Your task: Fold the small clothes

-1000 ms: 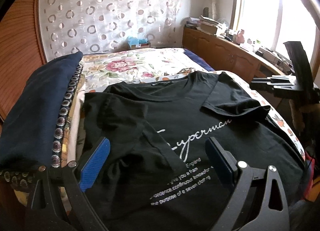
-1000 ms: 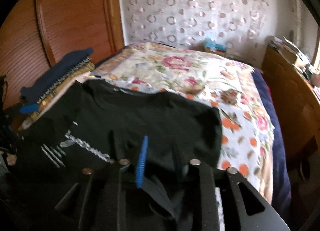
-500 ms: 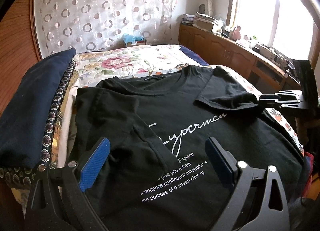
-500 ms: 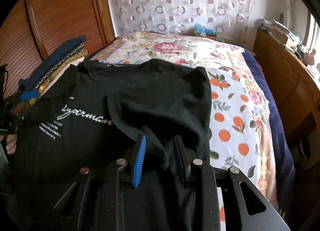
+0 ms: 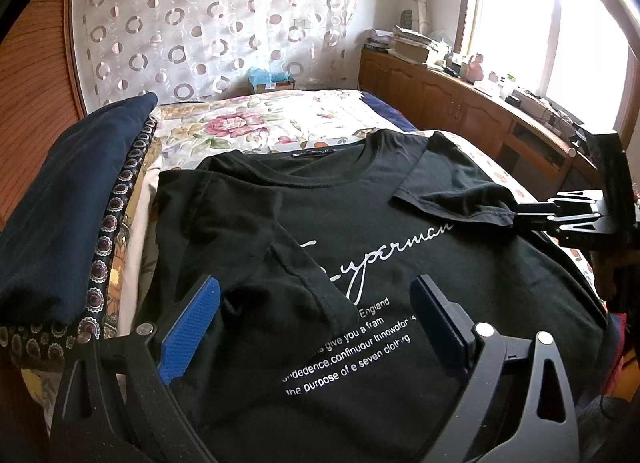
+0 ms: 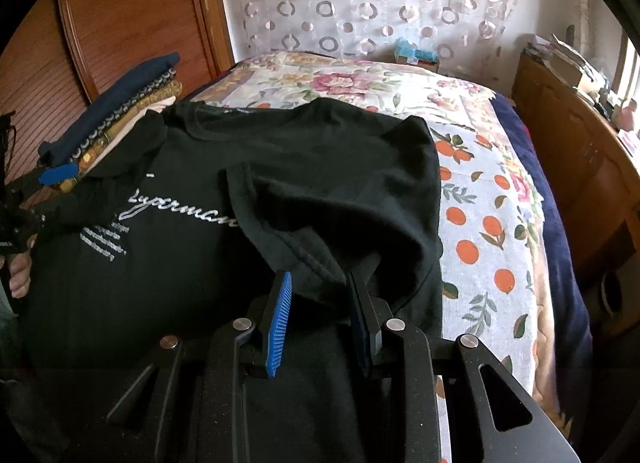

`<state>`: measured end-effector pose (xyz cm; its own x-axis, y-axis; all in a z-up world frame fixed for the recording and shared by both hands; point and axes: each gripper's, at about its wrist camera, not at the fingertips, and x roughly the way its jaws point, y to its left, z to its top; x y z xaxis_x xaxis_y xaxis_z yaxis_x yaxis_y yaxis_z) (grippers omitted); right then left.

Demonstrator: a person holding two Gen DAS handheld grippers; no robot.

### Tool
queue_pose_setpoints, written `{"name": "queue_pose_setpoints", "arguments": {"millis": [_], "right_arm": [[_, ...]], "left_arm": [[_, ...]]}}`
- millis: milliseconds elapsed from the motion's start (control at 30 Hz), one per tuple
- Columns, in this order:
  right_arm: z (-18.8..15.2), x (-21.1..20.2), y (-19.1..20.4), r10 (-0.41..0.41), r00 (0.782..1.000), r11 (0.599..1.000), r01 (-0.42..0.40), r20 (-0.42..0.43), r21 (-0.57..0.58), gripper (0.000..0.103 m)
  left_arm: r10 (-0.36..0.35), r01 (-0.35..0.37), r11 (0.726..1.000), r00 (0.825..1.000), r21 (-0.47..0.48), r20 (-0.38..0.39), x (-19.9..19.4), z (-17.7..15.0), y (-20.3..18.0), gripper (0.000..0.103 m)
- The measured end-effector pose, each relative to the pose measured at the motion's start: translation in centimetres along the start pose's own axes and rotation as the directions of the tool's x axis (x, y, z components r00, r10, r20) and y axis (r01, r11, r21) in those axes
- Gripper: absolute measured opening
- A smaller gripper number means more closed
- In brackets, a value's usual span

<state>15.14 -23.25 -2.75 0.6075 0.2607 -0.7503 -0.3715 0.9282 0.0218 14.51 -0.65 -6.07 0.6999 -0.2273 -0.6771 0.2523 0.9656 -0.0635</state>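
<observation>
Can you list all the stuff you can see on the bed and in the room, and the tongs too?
T-shirt: one, black with white writing, spread on the bed, both sleeves folded in.
Bedspread: one, white with flowers and oranges, covering the bed.
Folded clothes pile: one, navy on top, beside the shirt.
Curtain: one, white with rings, far wall.
Cabinet: one, brown wood, under the window, cluttered top.
Left tongs: blue pads, wide open over the shirt.
Right tongs: blue pads, pinching a sleeve hem.
Person's hand: one, holding the left tongs.
</observation>
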Motion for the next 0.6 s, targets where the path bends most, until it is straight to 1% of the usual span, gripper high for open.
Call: {"name": "queue_pose_setpoints", "arguments": {"millis": [133, 233, 267, 300, 333, 400, 467, 500, 533, 567, 600], "right_arm": [[0.0, 1.1, -0.5, -0.042, 0.998, 0.999, 0.042, -0.041, -0.008, 0.029], [-0.2, 1.0, 0.0, -0.032, 0.998, 0.999, 0.031, -0.046, -0.023, 0.029], [-0.2, 1.1, 0.2, -0.032, 0.998, 0.999, 0.031, -0.049, -0.032, 0.034], [-0.2, 1.3, 0.4, -0.037, 0.998, 0.999, 0.035, -0.052, -0.039, 0.042], [-0.3, 1.6, 0.4, -0.043, 0.997, 0.998, 0.04, -0.057, -0.045, 0.045], [-0.5, 2.4, 0.3, -0.054, 0.996, 0.997, 0.05, -0.068, -0.05, 0.047], [-0.5, 2.6, 0.1, -0.057, 0.997, 0.997, 0.055, -0.054, -0.048, 0.046], [-0.4, 2.5, -0.1, -0.056, 0.997, 0.998, 0.054, -0.049, -0.041, 0.032], [-0.4, 2.5, 0.0, -0.054, 0.998, 0.998, 0.053, -0.039, -0.035, 0.024], [-0.4, 2.4, 0.0, -0.052, 0.998, 0.998, 0.051, -0.031, -0.035, 0.011], [-0.3, 2.1, 0.0, -0.046, 0.999, 0.998, 0.045, -0.018, -0.035, 0.01]], "left_arm": [[-0.001, 0.001, 1.0, 1.0, 0.002, 0.0, -0.1, -0.2, 0.0, 0.096], [-0.004, 0.004, 1.0, 1.0, -0.001, -0.001, -0.1, -0.3, -0.1, 0.096], [-0.005, 0.005, 1.0, 1.0, -0.001, -0.003, -0.1, -0.4, -0.1, 0.096], [-0.006, 0.006, 1.0, 1.0, 0.0, -0.004, 0.0, -0.4, -0.1, 0.096], [-0.006, 0.006, 1.0, 1.0, 0.0, -0.007, 0.1, -0.5, -0.2, 0.096], [-0.008, 0.008, 1.0, 1.0, 0.002, -0.009, 0.1, -0.5, -0.2, 0.096], [-0.008, 0.008, 1.0, 1.0, 0.004, -0.01, 0.1, -0.6, -0.3, 0.096], [-0.008, 0.008, 1.0, 1.0, 0.004, -0.01, 0.0, -0.5, -0.3, 0.096], [-0.007, 0.007, 1.0, 1.0, 0.003, -0.01, 0.0, -0.5, -0.2, 0.096], [-0.007, 0.007, 1.0, 1.0, 0.002, -0.01, 0.0, -0.5, -0.2, 0.096], [-0.006, 0.006, 1.0, 1.0, 0.001, -0.009, -0.1, -0.5, -0.2, 0.096]]}}
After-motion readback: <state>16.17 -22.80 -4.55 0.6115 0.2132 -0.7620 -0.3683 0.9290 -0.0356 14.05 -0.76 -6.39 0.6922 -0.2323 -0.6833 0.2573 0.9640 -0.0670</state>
